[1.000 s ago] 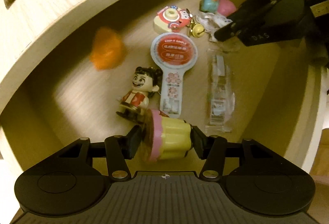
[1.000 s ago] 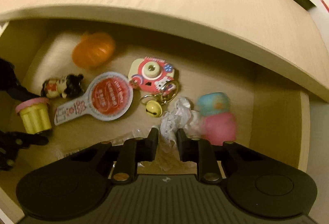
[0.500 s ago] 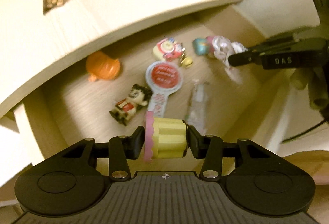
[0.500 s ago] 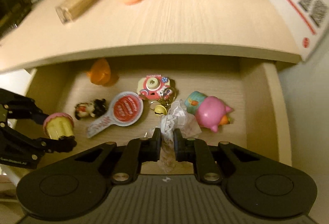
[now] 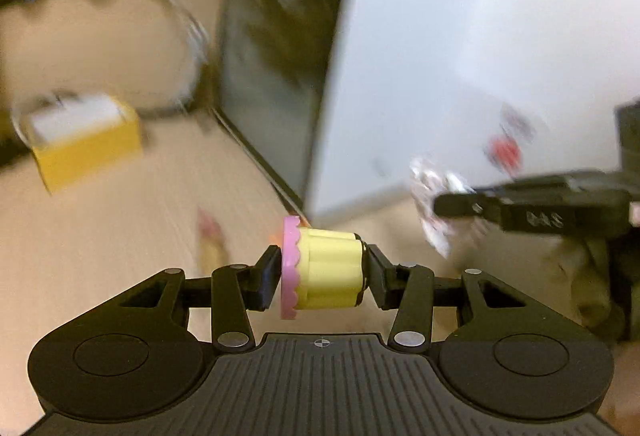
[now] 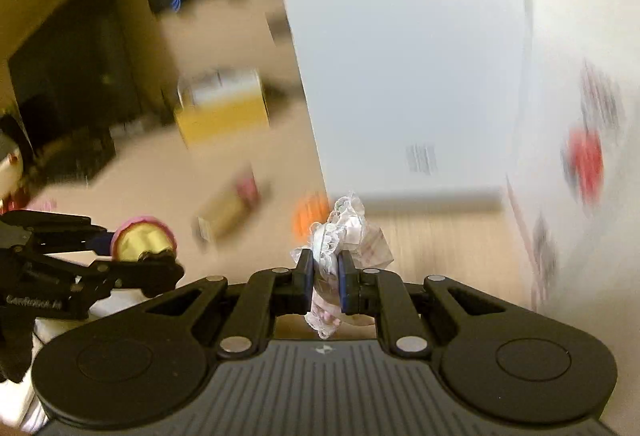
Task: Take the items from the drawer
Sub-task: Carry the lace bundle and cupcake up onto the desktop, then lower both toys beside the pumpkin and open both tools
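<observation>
**Both grippers loaded and up over the desktop**

The left gripper (image 5: 322, 272) has its jaws clamped on the yellow cupcake toy (image 5: 324, 268), which lies sideways between the pads with its pink frill to the left. The right gripper (image 6: 325, 276) has its jaws pinched almost together on a crinkly clear wrapper (image 6: 344, 232) that sticks up above the fingers and hangs below them.

Both views are blurred. The left wrist view looks across the pale wooden desktop (image 5: 120, 220) to a big white box (image 5: 460, 56) and a yellow box (image 5: 86, 148) farther back on the left, and it catches the right gripper side-on with the wrapper at its tip. Only the right wrist view shows a small orange object (image 6: 310, 220) on the desk just behind the wrapper, a tan packet with a pink end (image 6: 232, 208), and the cupcake seen end-on in the left gripper at the left edge. The drawer is in neither view.
</observation>
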Available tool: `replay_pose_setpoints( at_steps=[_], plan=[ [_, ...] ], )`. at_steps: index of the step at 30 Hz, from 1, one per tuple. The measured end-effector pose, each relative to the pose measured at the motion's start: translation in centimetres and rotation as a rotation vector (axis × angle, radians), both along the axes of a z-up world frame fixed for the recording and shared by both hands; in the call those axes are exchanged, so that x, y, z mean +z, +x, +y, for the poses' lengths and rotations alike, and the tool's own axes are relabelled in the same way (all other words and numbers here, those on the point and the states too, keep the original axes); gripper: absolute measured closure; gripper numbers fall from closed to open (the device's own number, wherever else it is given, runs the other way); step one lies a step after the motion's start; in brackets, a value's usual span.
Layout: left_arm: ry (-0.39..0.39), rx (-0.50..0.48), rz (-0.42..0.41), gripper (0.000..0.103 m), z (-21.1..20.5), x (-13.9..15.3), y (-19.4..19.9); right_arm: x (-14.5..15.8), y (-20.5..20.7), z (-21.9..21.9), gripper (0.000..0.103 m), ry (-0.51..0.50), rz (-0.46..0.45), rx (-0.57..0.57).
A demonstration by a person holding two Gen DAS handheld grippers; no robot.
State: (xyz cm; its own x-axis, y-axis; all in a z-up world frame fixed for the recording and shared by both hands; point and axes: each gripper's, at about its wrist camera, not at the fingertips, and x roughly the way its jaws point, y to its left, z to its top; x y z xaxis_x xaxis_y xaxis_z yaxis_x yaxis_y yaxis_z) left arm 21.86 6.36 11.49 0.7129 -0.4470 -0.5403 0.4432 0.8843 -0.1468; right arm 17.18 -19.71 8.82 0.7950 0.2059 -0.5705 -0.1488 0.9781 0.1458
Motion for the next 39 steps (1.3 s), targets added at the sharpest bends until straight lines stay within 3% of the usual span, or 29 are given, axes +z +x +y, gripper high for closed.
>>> replay_pose_setpoints(
  at_steps=[4, 9, 13, 18, 35, 39],
  plan=[
    [-0.022, 0.132, -0.030, 0.053, 2.3, 0.0, 4.3, 2.0, 3.7, 2.3, 0.091, -0.028, -0.089, 0.028],
    [-0.033, 0.247, 0.022, 0.053, 5.0, -2.5, 7.9, 0.1, 8.2, 5.5, 0.091, -0.118, -0.071, 0.053],
    [0.015, 0.273, 0.041, 0.053, 6.1, -4.6, 8.9, -1.7, 10.4, 7.5, 0.091, -0.162, -0.046, 0.047],
    [-0.008, 0.301, 0.087, 0.053, 7.6, -6.8, 9.4, -3.7, 12.1, 8.7, 0.091, -0.187, -0.015, 0.033],
    [0.006, 0.310, 0.165, 0.053, 8.0, -10.6, 10.8, -7.7, 14.9, 10.0, 0.091, -0.240, 0.072, 0.013],
    [0.004, 0.295, 0.143, 0.053, 7.6, -10.7, 10.7, -8.5, 15.2, 10.2, 0.091, -0.258, 0.087, 0.017]
  ],
)
